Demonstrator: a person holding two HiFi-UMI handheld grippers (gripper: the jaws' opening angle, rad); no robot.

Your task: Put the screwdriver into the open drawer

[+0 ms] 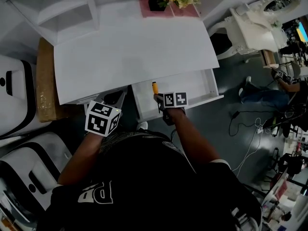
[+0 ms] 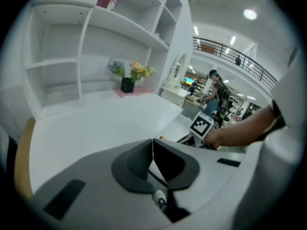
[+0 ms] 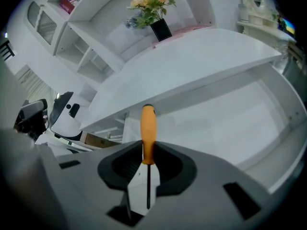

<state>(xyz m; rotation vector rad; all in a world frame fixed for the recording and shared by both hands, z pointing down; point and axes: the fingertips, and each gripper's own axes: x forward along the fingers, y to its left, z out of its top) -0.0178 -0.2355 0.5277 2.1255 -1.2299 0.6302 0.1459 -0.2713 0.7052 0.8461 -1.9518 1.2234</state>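
**Head view.** Our right gripper [image 1: 159,98] sits at the centre of the frame, over the left part of the open drawer [image 1: 197,86]. The drawer juts out toward the bottom of the frame from under the white desktop [image 1: 134,52].

**Right gripper view.** Its jaws are clamped on the screwdriver [image 3: 148,128]. The pads press the near end of the orange handle, which points away over the drawer's white floor. The dark shaft runs back between the jaws toward the lower edge of the frame. We cannot tell whether the handle's far end touches the drawer.

**Left gripper view.** Our left gripper [image 2: 152,150] has its jaws meeting tip to tip, with nothing between them. In the head view it lies left of centre, beside the drawer.

A black pot of flowers [image 1: 158,0] stands at the desktop's top edge.
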